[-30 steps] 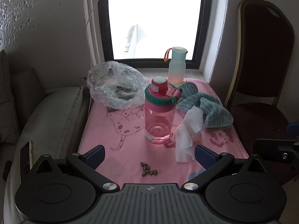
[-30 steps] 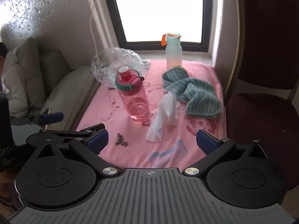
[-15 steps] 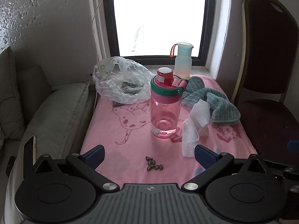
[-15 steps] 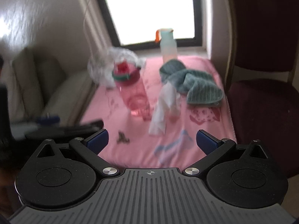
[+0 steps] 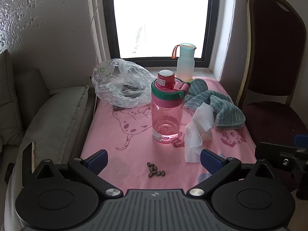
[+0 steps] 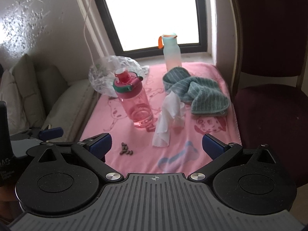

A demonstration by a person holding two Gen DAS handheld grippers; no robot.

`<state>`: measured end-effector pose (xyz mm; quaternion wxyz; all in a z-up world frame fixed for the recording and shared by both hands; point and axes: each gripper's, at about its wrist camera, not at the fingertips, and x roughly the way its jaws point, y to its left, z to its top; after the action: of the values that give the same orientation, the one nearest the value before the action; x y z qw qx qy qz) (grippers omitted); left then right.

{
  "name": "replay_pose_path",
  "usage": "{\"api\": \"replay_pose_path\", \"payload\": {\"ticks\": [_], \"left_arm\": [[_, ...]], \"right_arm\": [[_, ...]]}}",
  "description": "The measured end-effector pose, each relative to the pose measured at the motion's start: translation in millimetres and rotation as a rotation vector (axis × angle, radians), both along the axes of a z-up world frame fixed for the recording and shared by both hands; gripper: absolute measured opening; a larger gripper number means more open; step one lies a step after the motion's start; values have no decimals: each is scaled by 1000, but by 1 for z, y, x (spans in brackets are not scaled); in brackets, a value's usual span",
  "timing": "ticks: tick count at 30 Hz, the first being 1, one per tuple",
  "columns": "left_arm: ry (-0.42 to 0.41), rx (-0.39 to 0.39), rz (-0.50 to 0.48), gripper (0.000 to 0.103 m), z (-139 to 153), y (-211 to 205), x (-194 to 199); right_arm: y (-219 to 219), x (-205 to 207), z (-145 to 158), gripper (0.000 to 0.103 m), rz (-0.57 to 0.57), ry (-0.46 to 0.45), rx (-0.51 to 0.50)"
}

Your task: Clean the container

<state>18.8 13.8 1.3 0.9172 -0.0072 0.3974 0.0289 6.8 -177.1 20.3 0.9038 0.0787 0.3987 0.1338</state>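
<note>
A clear pink bottle [image 5: 166, 113] with a green-banded lid and closed red cap stands upright near the middle of the pink-covered desk [image 5: 119, 134], a crumpled white wipe [image 5: 198, 130] just beside it.

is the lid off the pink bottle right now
No, the pink bottle stands upright on the pink cloth with its green-rimmed lid closed on top.

**What stays hidden or unclear**

The crumpled clear plastic bag [image 5: 121, 88] veils dark contents too indistinct to name. The small brown pieces [image 5: 155, 171] on the pink cloth-covered surface [image 5: 119, 134] are too tiny to identify. The dark red chair [image 6: 269, 77] runs past the frame edge. The window [image 5: 159, 19] is blown out white.
</note>
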Motion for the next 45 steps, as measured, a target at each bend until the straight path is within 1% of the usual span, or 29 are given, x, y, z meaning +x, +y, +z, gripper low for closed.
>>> {"api": "replay_pose_path", "payload": {"ticks": [4, 19, 45], "left_arm": [[3, 0, -4, 102, 0, 0, 3], [-19, -6, -19, 102, 6, 3, 14], [-9, -10, -30, 102, 5, 2, 19]], "right_arm": [[2, 3, -1, 103, 7, 9, -16], [2, 14, 5, 103, 6, 7, -12], [2, 21, 4, 103, 2, 26, -24]]}}
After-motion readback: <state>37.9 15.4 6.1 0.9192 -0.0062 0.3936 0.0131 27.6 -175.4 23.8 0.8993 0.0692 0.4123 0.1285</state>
